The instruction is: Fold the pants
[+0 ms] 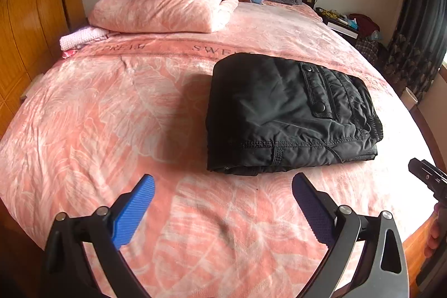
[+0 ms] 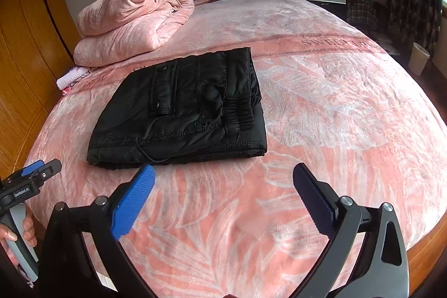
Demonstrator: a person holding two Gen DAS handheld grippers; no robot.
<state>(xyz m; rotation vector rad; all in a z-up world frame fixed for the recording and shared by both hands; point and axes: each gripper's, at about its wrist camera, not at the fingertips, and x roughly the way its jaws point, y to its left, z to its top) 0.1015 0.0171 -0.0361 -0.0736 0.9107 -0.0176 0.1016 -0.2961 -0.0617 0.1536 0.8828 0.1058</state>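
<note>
Folded black padded pants (image 1: 290, 116) lie on the pink floral bed blanket (image 1: 111, 116); left tongs (image 1: 223, 192) and right tongs (image 2: 223, 183) gape wide, empty, nearby.

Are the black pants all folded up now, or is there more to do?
They look finished. The black pants lie in a neat square bundle on the pink bedspread, cuffs tucked on top. Nothing is in hand: the left gripper and right gripper are both open and empty, held off the bundle. Nothing obvious is left, except maybe putting the pants away.
</note>
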